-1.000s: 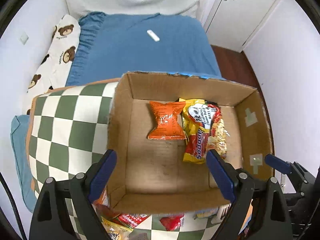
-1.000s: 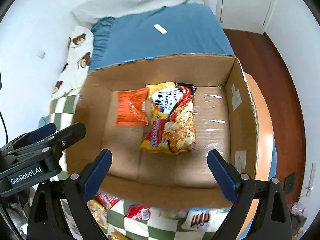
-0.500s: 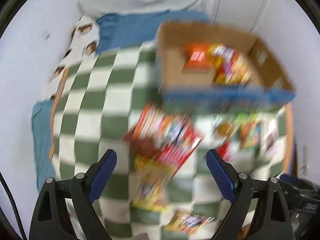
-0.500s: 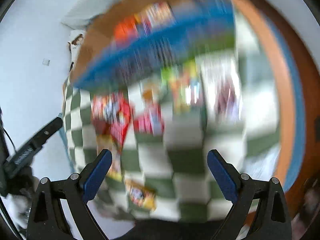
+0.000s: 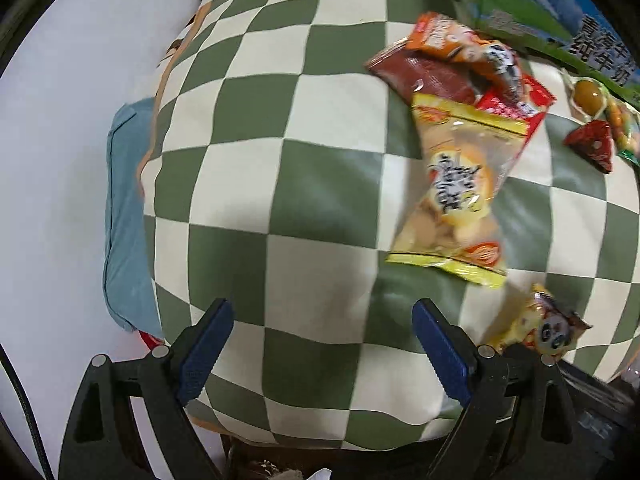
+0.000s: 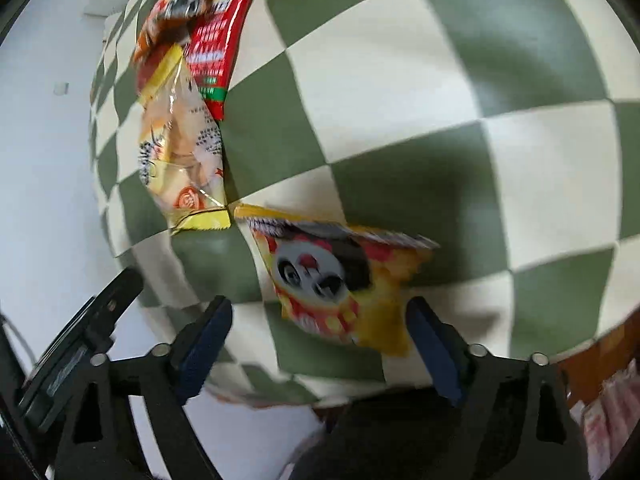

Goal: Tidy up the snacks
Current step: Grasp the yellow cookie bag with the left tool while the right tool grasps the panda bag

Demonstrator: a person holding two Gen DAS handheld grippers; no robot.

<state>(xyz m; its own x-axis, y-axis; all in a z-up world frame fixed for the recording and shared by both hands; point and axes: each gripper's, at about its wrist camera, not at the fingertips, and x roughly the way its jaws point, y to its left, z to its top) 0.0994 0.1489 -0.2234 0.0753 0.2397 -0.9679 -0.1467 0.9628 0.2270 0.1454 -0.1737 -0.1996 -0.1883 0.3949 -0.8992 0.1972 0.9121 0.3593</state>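
Observation:
Snack packets lie on a green-and-white checked cloth (image 5: 280,184). In the left wrist view a yellow clear biscuit bag (image 5: 456,196) lies ahead right, above it a red and orange pile (image 5: 460,64), and a panda packet (image 5: 548,328) sits by my right finger. My left gripper (image 5: 320,348) is open and empty over bare cloth. In the right wrist view the panda packet (image 6: 340,280) lies just ahead between my open fingers; my right gripper (image 6: 318,344) is open, not touching it. The biscuit bag (image 6: 180,152) and a red packet (image 6: 220,36) lie upper left.
The blue-and-green printed side of the box (image 5: 552,16) stands at the top right of the left wrist view, with small wrapped snacks (image 5: 592,136) beside it. The cloth's near edge drops off (image 6: 560,344). The left gripper's body (image 6: 80,340) shows at lower left.
Both grippers have pulled back from over the open box and swung down to the checked cloth. The box interior is out of view. The panda packet now lies before the right gripper.

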